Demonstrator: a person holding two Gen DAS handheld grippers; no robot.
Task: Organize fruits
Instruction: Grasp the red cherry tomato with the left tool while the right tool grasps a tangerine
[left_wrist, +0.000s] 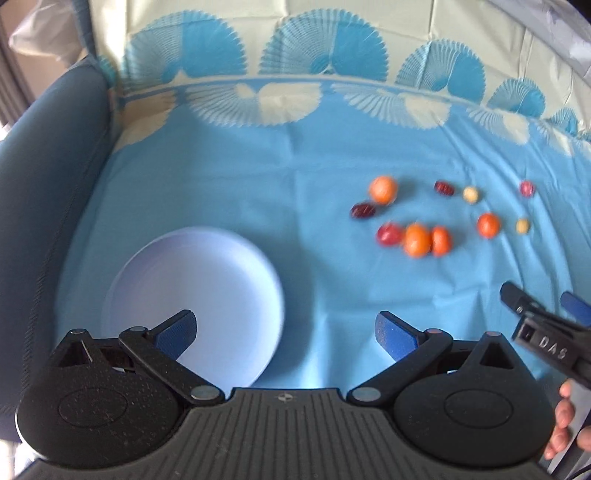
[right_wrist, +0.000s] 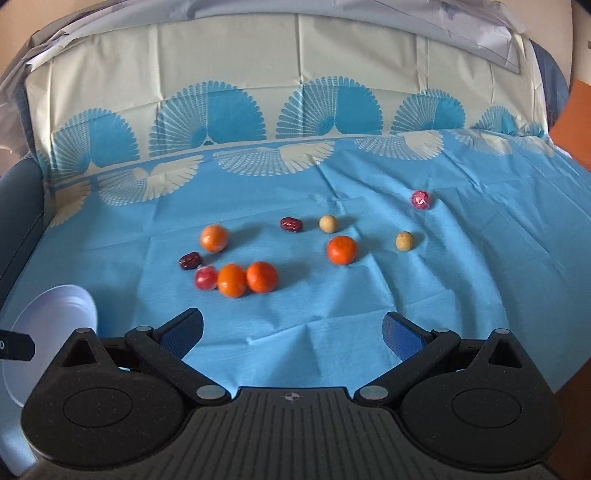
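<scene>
Fruit scattered, plate waiting, nothing picked yet

I hold one hand-held gripper in each hand, and both are spread wide with nothing between the fingers. My left hand-held gripper (left_wrist: 286, 332) hovers over the near edge of the white plate (left_wrist: 207, 280), which lies bare at about 8 o'clock from the fruit; I judge it is kept there as the place to gather things. My right hand-held gripper (right_wrist: 293, 332) points straight at the scatter, so it looks like the one meant to do the first pick.

The fruit lies loose on a thin blue cloth (right_wrist: 332, 354) with creases and a pale fan border, draped over the bench. Four oranges are round, smooth and glossy: two touch each other nearest me, the left one (right_wrist: 232, 280) and the right one (right_wrist: 261, 277), a third (right_wrist: 342, 250) sits at 2 o'clock from that pair, and a fourth (right_wrist: 214, 238) at 11 o'clock. A shiny red ball (right_wrist: 205, 277) presses against the pair's left side. Two wrinkled dark dates (right_wrist: 190, 260) (right_wrist: 291, 224), two matt beige balls (right_wrist: 328, 224) (right_wrist: 404, 241) and a far red piece in crinkled wrap (right_wrist: 420, 199) lie well apart.

The round pieces could roll on this slack cloth, I think.
</scene>
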